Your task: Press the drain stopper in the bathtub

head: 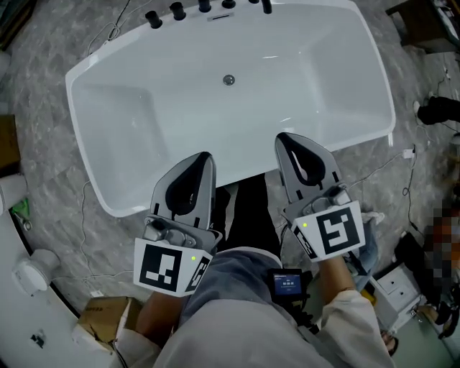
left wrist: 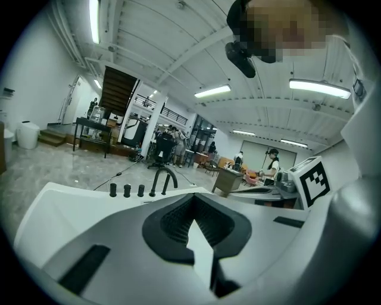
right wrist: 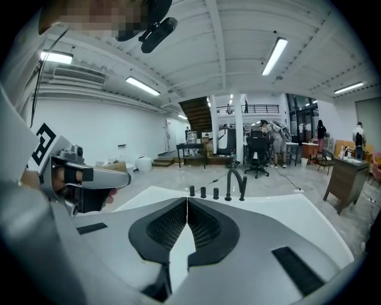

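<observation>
The white bathtub (head: 129, 108) lies in front of me, and its small round metal drain stopper (head: 228, 80) sits in the middle of the floor toward the far side. Black faucet knobs (head: 177, 11) line the far rim. Both grippers hover over the near rim, well short of the stopper. My left gripper (head: 207, 156) is shut and holds nothing, and so is my right gripper (head: 281, 137). In the left gripper view the left gripper (left wrist: 193, 196) points level across the tub toward the faucet (left wrist: 164, 179). The right gripper view has the right gripper (right wrist: 187, 200) aimed at the same faucet (right wrist: 236, 181).
Cables (head: 402, 162) run over the grey floor around the tub. A cardboard box (head: 104, 316) sits at lower left and a white box (head: 395, 287) at lower right. A person's dark trousers (head: 251, 215) stand against the near rim. Desks, chairs and people fill the hall beyond.
</observation>
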`<control>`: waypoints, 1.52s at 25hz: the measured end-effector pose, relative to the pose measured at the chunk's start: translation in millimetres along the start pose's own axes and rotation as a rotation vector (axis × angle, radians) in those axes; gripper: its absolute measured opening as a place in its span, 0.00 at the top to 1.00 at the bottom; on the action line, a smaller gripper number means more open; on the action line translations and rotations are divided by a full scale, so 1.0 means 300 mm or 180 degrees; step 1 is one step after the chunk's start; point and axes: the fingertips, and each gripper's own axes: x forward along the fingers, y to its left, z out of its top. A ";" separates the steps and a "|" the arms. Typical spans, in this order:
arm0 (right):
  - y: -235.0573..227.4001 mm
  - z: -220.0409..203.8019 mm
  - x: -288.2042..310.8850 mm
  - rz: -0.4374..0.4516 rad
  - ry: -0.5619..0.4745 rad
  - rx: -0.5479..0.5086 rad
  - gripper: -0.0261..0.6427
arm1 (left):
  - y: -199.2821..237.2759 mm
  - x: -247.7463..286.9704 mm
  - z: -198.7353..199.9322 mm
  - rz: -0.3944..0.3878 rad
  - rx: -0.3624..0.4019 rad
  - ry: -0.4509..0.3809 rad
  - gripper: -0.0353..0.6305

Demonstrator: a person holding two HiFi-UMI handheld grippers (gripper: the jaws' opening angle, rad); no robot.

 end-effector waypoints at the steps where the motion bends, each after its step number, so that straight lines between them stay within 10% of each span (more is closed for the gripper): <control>1: -0.017 -0.032 0.032 0.0015 0.0033 -0.0014 0.93 | 0.005 0.019 -0.022 0.0019 -0.0007 0.0011 0.95; 23: -0.343 -0.916 0.911 0.0450 0.1012 -0.0130 0.93 | 0.177 0.509 -0.652 0.0322 -0.0252 0.0415 0.95; 38: -0.433 -1.108 1.202 0.0592 0.1013 -0.0344 0.93 | 0.523 0.939 -1.077 0.0606 -0.0426 0.0853 0.95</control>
